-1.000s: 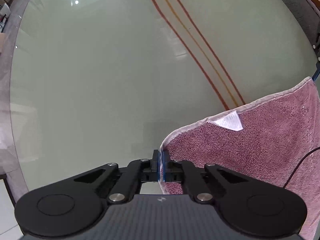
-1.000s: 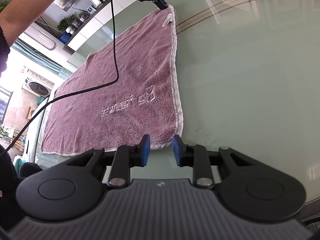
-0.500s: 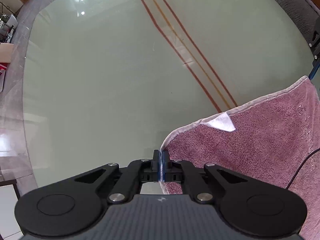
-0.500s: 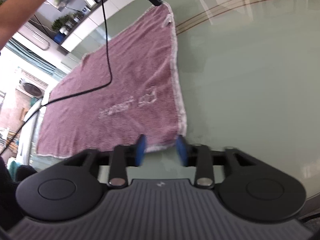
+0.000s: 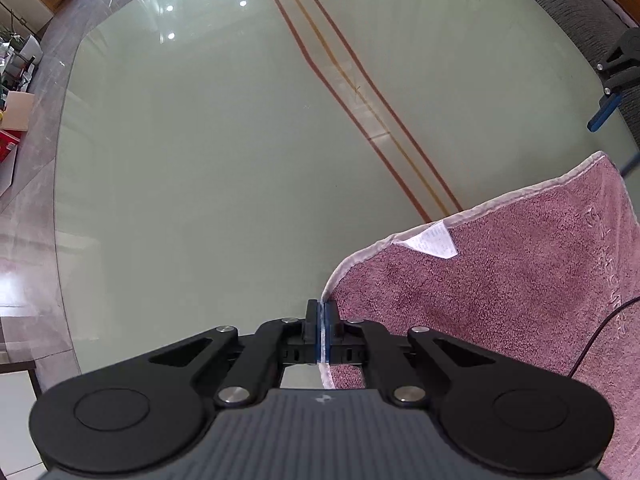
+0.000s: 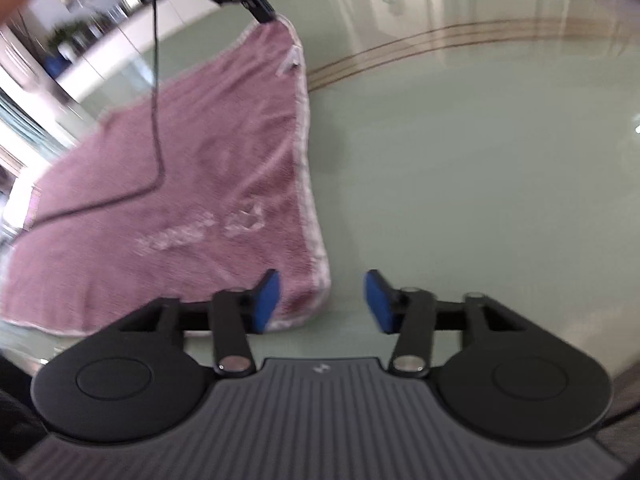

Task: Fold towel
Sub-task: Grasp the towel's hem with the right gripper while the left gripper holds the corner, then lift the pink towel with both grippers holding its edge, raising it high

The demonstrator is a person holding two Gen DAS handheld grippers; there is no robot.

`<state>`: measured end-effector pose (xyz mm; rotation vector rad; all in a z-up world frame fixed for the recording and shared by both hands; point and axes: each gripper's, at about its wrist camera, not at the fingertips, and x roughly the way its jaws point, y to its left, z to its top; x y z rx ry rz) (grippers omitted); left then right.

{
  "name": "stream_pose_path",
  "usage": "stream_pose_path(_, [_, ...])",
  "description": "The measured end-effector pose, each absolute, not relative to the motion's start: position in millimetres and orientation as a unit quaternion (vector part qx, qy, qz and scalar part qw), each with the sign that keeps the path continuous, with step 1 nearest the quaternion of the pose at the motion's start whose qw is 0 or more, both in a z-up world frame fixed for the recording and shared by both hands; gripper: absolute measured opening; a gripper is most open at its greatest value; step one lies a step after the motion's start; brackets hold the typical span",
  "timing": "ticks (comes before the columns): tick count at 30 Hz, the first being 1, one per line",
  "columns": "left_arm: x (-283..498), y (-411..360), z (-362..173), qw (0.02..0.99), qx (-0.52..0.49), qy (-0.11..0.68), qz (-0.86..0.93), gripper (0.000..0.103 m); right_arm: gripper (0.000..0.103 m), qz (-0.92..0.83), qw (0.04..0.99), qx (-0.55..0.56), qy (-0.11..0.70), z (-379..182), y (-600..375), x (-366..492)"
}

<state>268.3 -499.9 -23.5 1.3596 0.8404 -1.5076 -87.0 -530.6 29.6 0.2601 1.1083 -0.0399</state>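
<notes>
A pink towel with a white hem and a white label lies spread on the green glass table. My left gripper is shut on the towel's far corner and holds it lifted off the glass; in the right wrist view the left gripper shows at the top. My right gripper hovers over the towel's near corner. Its jaws are closing, the corner lies between them nearer the left pad, and neither pad presses on it.
A black cable hangs from the left gripper across the towel. Red and gold stripes run across the glass. A grey sofa stands beyond the table's far edge. A person's arm shows at the top left of the right wrist view.
The right gripper's jaws stand wider apart than a second ago, and its view has swung and blurred. The left gripper stays shut on its corner, and more of the table now shows beyond it.
</notes>
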Motion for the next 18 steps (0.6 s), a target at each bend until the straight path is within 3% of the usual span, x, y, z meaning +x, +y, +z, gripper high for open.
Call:
stream_pose_path(6, [267,-497,-17,0.458,0.546,0.334,-0.617,0.001,0.034,-0.045,0.831,0.08,0.549,30,-516,-79])
stream_pose_path(8, [265,-496,-19,0.458,0.545,0.331,-0.619,0.001,0.029,-0.047,0.828,0.065,0.555,30,-511,-78])
stream_pose_path(12, [261,-491,-21,0.459,0.546,0.328,-0.619,0.001,0.008,-0.041,0.822,0.057,0.566,30,-504,-76])
stream_pose_path(18, [261,-489,-20,0.469,0.54,0.316,-0.623,0.001,0.004,-0.051,0.818,0.065,0.57,34,-506,-79])
